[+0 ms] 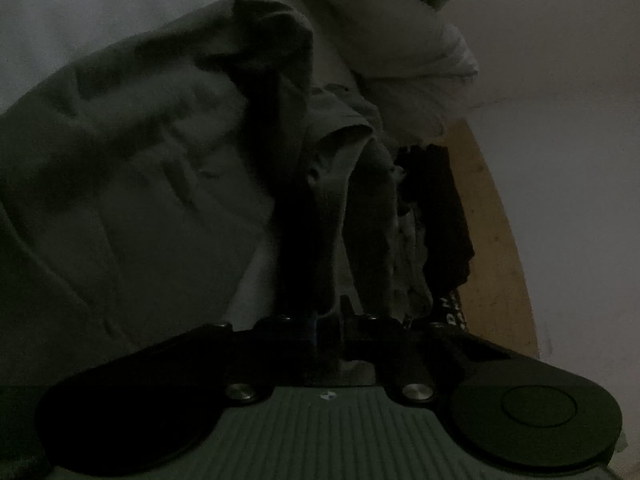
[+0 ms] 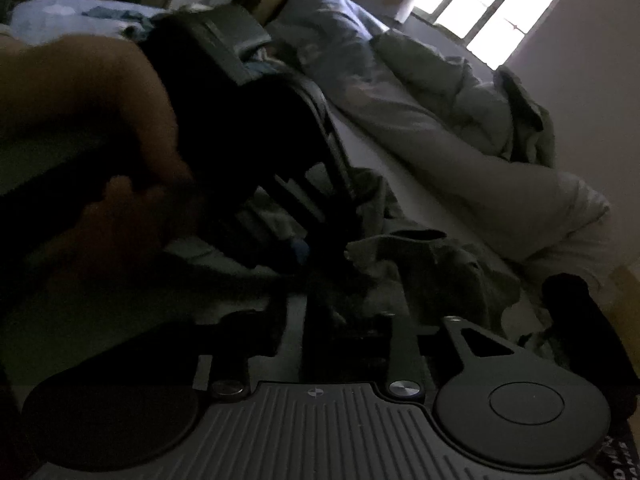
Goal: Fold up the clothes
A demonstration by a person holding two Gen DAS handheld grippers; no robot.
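Your left tongs are closed on a bunched fold of the grey-green garment, which rises between their fingers and drapes away to their left over the white bed sheet. It is dim, but the cloth looks clamped rather than merely lying there. In the right wrist view your right tongs stand partly apart; crumpled cloth of the same garment lies just ahead of and around their fingers, and I cannot see the pads pressing on it, so I read them as open and holding nothing. Your left hand with its device sits just to their left. A pale duvet lies rumpled beyond both tongs, and a dark piece of clothing lies just right of the left tongs. Judging by the soft folds, this garment is light, limp and thin: it will sag from any single grip and bunch rather than hold a line. It will not break, but it may slide out of a shallow pinch. Take it with the right tongs at a hem or seam edge, well apart from the left grip, so that it can hang flat between them.
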